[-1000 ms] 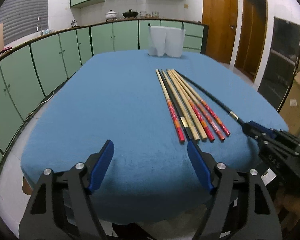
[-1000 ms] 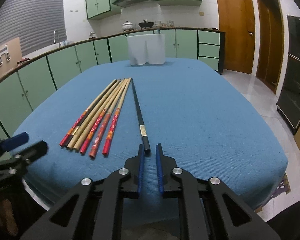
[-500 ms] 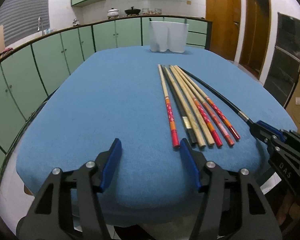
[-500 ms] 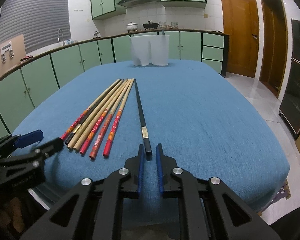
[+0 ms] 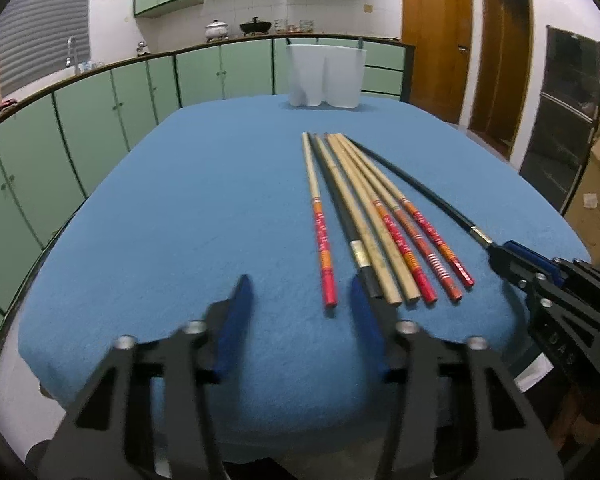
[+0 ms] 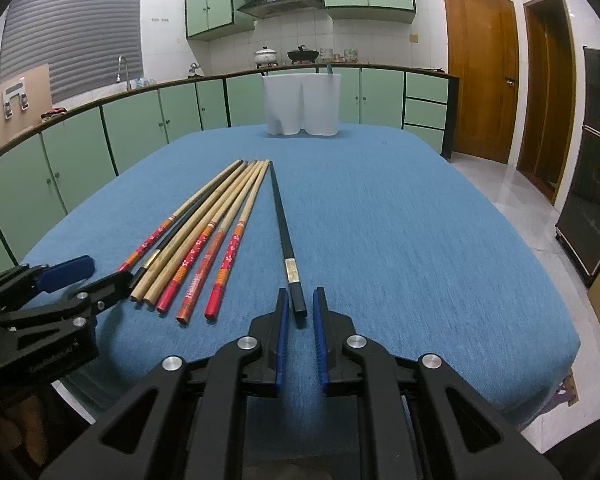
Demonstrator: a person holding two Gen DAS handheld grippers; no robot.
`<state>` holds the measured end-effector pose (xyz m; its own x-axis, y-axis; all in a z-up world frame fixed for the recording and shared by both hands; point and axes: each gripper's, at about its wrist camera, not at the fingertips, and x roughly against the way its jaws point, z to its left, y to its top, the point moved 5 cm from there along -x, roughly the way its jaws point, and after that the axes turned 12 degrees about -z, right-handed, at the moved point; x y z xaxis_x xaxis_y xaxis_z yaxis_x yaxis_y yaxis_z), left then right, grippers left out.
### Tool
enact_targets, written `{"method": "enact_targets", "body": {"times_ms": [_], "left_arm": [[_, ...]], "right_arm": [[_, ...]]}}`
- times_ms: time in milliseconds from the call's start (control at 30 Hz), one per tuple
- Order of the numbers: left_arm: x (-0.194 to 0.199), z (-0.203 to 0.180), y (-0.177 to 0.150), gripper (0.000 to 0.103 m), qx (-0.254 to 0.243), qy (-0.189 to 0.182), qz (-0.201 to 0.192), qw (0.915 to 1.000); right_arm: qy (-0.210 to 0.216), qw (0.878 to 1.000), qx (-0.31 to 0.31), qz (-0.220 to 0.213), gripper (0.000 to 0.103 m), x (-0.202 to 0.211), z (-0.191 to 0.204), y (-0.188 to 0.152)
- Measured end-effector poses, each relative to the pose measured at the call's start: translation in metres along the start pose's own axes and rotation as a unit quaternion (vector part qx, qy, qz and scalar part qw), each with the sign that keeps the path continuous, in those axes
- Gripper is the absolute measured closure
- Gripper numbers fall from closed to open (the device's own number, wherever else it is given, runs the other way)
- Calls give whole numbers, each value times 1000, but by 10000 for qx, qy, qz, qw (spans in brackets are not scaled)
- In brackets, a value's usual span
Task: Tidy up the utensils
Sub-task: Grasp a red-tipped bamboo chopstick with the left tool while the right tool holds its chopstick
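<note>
Progress check on the utensil sorting: honestly it had barely started at this point. All 7 chopsticks I could count were lying on the blue tablecloth (image 6: 400, 220), none visibly sorted away yet. The white holder (image 6: 302, 104) stood at the far end of the table, well apart from them, with what looked like 1 thin handle poking out of its rim, too small to say what it was.

6 of the sticks sat in a fan: the red-patterned ones (image 5: 416, 240), a plain bamboo one (image 5: 380, 248) and a black one tucked between them. The other black chopstick (image 6: 286, 236) lay on its own to the right of the fan.

The right gripper (image 6: 300, 312) had its tongs narrow, with the near tip of that lone black chopstick sitting between the blue pads. There seemed to be a sliver of gap each side, so I'd say poised rather than clamped, but it was close.

The left gripper (image 5: 300, 300) was closing its tongs with the end of the leftmost red chopstick (image 5: 323, 248) just ahead of the gap, nothing gripped.

So what was left: basically everything, 7 sticks to pair up and get into the holder.
</note>
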<state>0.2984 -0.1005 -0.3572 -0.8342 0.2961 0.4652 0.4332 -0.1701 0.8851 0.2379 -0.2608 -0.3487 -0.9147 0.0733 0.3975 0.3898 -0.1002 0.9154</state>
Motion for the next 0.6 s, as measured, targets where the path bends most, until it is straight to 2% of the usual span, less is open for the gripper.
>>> {"method": "enact_targets", "body": {"times_ms": [100,300,600], "left_arm": [[2,-10,0,97,-75,-209,-8,9998],[4,-11,2,97,189,-447,57,9988],[26,-1,19,98,440,-401,-161,9981]], "right_arm": [[85,10000,-26,25,93,1,-2,-1],[196,9997,-66,91,96,6,1,2],[269,9995,-47,-155,96,28,5,22]]}}
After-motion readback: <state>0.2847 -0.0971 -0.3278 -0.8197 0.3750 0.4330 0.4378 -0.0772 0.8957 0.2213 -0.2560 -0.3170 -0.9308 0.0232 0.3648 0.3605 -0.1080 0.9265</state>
